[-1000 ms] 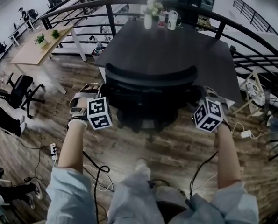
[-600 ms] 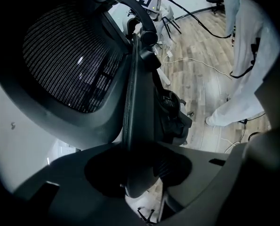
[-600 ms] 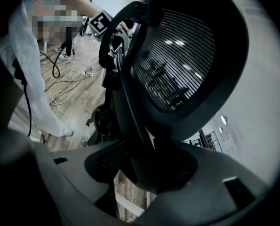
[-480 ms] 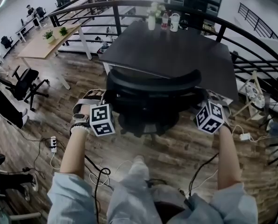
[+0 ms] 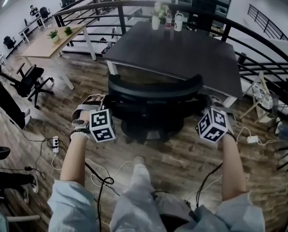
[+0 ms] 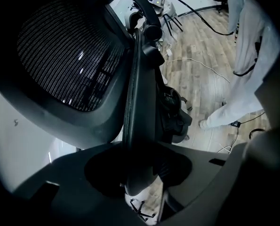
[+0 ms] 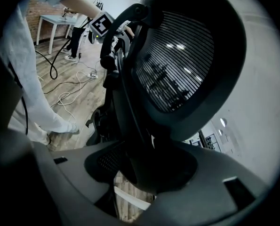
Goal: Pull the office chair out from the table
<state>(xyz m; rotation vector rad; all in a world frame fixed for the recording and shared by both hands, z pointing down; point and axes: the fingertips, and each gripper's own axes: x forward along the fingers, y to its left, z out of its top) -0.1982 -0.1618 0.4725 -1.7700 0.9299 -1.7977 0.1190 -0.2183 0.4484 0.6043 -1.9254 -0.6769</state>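
The black mesh-backed office chair [image 5: 156, 88] stands in front of the dark table [image 5: 182, 52], its backrest just clear of the table's near edge. My left gripper [image 5: 107, 105] grips the backrest's left side and my right gripper [image 5: 207, 105] its right side. In the left gripper view the backrest's frame [image 6: 139, 102] runs down between the jaws of the left gripper [image 6: 140, 173], which are closed on it. The right gripper view shows the same on the other side: the frame [image 7: 130, 112] is clamped in the right gripper [image 7: 147, 166].
A vase, a bottle and a mug [image 5: 177, 21] stand at the table's far edge, with a curved railing [image 5: 260, 33] behind. Cables [image 5: 102, 178] and a power strip [image 5: 55, 144] lie on the wood floor near my legs. Another office chair [image 5: 30, 79] stands at left.
The chair has rolled back toward me with both grippers on it. Its backrest, which overlapped the table's edge a second ago, now sits clear of it.
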